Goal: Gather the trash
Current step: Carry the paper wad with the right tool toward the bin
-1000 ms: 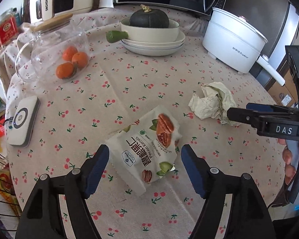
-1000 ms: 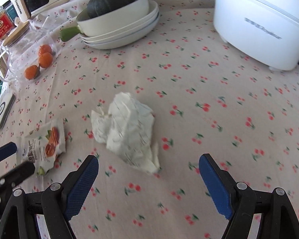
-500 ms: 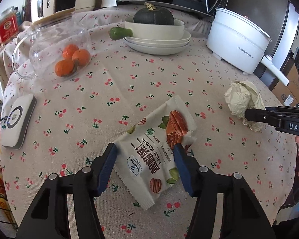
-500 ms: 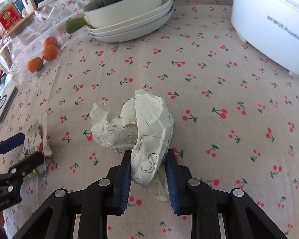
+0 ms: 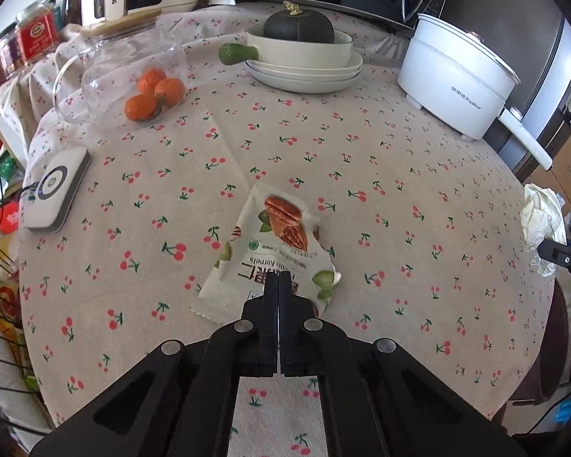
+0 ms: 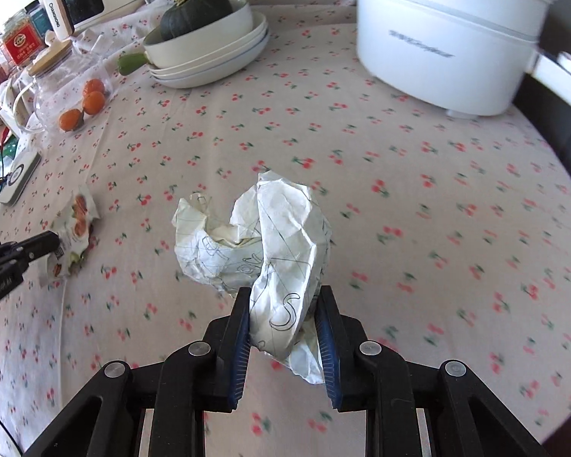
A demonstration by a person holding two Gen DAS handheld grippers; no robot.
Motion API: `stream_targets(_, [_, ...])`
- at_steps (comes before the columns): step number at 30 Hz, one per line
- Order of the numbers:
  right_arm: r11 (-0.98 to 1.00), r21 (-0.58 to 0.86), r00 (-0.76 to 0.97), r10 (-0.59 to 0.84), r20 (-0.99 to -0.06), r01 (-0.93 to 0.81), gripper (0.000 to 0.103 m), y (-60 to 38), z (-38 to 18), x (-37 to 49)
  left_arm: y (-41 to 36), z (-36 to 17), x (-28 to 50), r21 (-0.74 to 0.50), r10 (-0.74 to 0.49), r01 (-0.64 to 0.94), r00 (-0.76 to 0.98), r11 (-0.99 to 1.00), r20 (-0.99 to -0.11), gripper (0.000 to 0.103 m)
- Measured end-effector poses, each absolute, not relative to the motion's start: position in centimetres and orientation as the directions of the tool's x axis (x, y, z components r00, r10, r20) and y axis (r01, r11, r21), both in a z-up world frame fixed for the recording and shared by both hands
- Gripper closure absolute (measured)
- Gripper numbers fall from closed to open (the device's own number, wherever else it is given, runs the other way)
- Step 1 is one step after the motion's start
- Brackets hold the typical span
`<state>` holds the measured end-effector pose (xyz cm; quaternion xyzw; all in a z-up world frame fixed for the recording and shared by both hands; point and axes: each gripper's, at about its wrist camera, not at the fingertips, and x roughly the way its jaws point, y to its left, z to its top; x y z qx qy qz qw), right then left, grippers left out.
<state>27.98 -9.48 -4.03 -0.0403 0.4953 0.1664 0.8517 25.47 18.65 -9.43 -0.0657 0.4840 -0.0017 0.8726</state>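
Left gripper (image 5: pixel 278 275) clamped tight on near edge of pecan packet (image 5: pixel 274 251), jaws just closed. Right gripper (image 6: pixel 284 297) pinching crumpled paper (image 6: pixel 262 243), bulk bulging ahead.

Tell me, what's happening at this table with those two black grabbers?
A person is clearing trash off the cherry-print tablecloth with a handheld gripper in each hand. The left gripper has just been closing its jaws, which are now shut on the near edge of a pecan snack packet. The right gripper is clamped on a crumpled sheet of paper. No bin is in view.
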Motion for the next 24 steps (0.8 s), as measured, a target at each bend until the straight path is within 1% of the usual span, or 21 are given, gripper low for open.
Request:
stream_targets(5, [0.951,0.080,0.473,0.221,-0.853,-0.300,0.075,-12.7,-2.6,24.8,17.5,-8.8,23.0,-0.147,-0.086,-0.078,0.516,0.986,-0.853,0.103])
stream_targets(14, [0.958,0.094,0.476,0.219,-0.852,-0.272,0.075,-16.9,-1.1,18.9,13.4,-6.3,18.9,-0.173,-0.135,-0.026,0.516,0.985,-0.846,0.103])
stream_targets(24, [0.962,0.193,0.433,0.260,-0.863,-0.193,0.075,-22.2,-1.1,15.7,7.0,-5.9,16.9,-0.221,-0.222,0.058,0.465,0.974,-0.857,0.103])
